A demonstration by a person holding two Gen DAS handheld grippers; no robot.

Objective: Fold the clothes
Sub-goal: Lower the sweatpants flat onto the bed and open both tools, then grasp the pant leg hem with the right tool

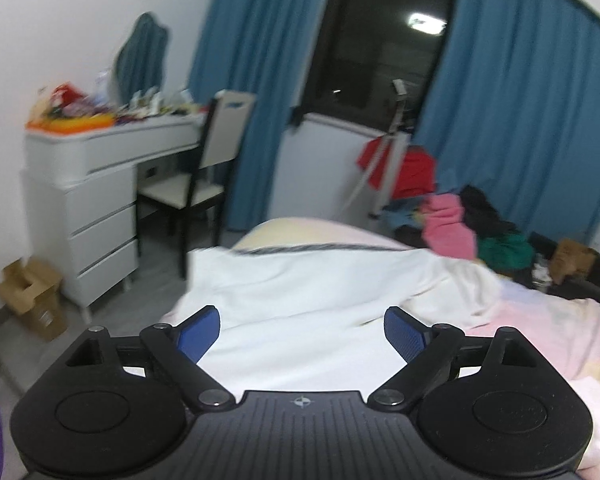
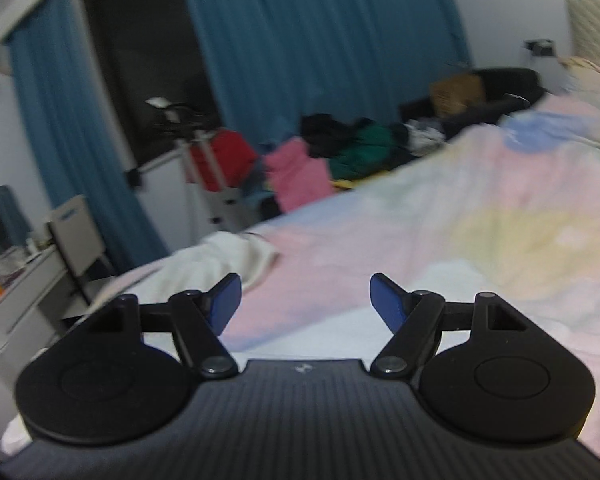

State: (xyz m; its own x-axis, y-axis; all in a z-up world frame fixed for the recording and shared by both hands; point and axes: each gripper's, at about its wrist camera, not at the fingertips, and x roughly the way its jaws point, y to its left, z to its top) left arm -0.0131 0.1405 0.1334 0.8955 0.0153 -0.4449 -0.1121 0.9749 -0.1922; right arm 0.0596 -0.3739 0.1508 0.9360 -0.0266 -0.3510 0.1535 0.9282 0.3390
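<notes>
Both grippers hover with jaws spread and nothing between them: left gripper point(image 1: 302, 330) over the white garment point(image 1: 300, 280) spread on the bed point(image 1: 548, 332), right gripper point(image 2: 305, 300) over bare bedding beside it.

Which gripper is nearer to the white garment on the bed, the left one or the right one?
Left. The left gripper hangs open directly above the white garment. The right gripper, also open, is over bare bedsheet, the garment off to its left.
</notes>
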